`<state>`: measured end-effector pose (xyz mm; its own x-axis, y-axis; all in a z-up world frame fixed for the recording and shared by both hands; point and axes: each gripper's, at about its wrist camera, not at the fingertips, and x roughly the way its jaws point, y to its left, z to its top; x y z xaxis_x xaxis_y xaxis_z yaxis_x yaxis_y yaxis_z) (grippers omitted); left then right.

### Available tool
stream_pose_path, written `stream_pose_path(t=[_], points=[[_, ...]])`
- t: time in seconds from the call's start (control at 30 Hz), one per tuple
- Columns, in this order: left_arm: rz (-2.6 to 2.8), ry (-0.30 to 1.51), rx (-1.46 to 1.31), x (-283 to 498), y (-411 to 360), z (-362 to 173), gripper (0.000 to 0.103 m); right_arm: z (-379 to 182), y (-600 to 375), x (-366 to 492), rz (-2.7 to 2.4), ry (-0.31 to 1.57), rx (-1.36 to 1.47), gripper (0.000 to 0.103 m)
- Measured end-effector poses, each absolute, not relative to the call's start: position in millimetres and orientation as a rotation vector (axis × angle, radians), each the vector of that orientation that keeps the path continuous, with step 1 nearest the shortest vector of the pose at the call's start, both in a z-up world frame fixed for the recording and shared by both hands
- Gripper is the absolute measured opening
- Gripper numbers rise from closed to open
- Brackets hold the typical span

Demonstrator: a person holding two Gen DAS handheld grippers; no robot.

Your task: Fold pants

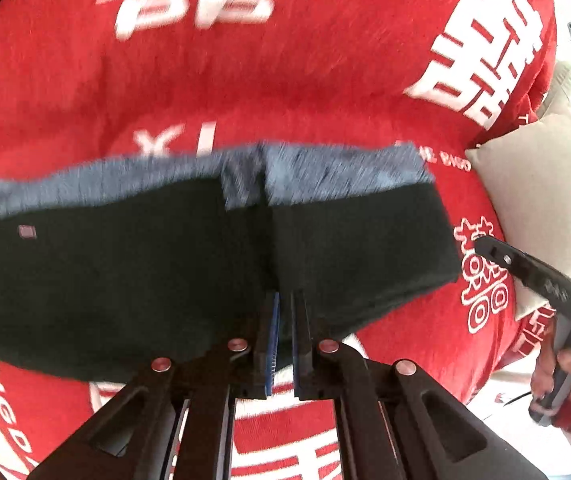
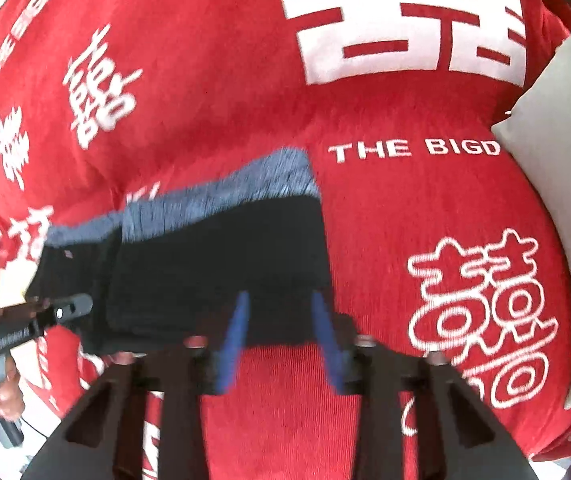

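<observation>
The pants (image 1: 165,272) are black with a blue-grey band along the far edge, folded into a wide rectangle on the red bedspread. My left gripper (image 1: 284,300) has its jaws nearly together at the near edge of the pants, with no cloth visibly between them. In the right wrist view the pants (image 2: 213,268) lie ahead and to the left. My right gripper (image 2: 281,300) is open, its blue fingertips over the near right corner of the pants, holding nothing. The left gripper also shows in the right wrist view (image 2: 73,308), at the left.
A red bedspread (image 1: 285,80) with white characters covers the bed. A beige pillow (image 1: 537,208) lies at the right edge; it also shows in the right wrist view (image 2: 557,152). The other hand-held gripper (image 1: 533,272) is at the right of the left wrist view.
</observation>
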<state>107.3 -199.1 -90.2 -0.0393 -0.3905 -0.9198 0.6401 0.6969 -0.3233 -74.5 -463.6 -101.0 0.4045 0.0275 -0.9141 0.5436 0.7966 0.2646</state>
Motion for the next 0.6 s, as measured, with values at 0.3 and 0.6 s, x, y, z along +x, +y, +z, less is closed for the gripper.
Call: stream_pose_path(t=[0.3,0.6], points=[[-0.790,1.335,0.347,108.2,-288.3,-120.8,0.005,-127.6,-518.9,-3.4,-0.300,1.112,0.680,0.018],[-0.738,1.367,0.344,104.8,-261.3,-144.8,0.005,-177.3,-501.2,32.6,-0.209,1.208,0.693,0.018]])
